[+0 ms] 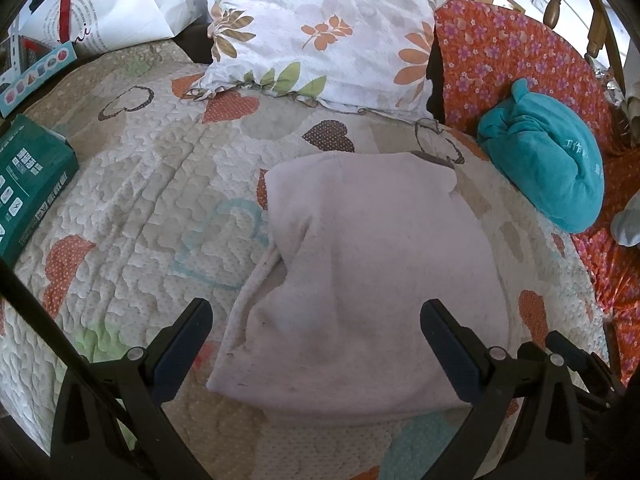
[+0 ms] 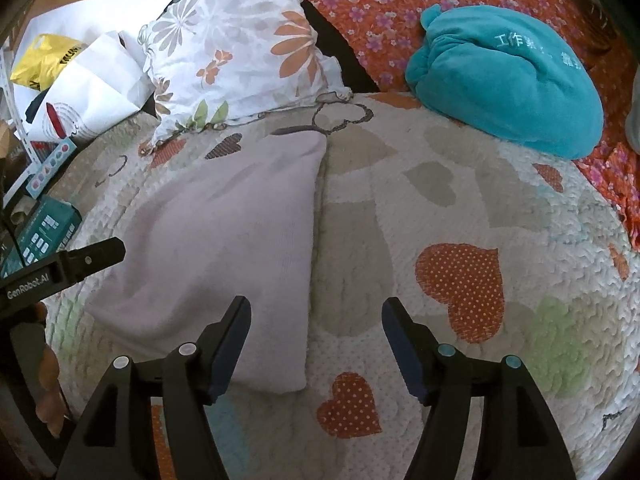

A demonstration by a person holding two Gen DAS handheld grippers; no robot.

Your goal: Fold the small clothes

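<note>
A pale pink garment (image 1: 360,264) lies folded flat on the heart-patterned quilt (image 1: 140,184); it also shows in the right wrist view (image 2: 224,240). My left gripper (image 1: 316,320) is open and empty, its fingers hovering over the garment's near edge. My right gripper (image 2: 316,320) is open and empty, over the quilt (image 2: 460,208) beside the garment's right front corner. The left gripper's body (image 2: 64,268) shows at the left edge of the right wrist view.
A floral pillow (image 1: 320,28) and an orange flowered cushion (image 1: 512,52) lie at the back. A teal bundled cloth (image 1: 548,160) sits at the right. A green box (image 1: 28,184) and a white bag (image 1: 104,4) lie at the left.
</note>
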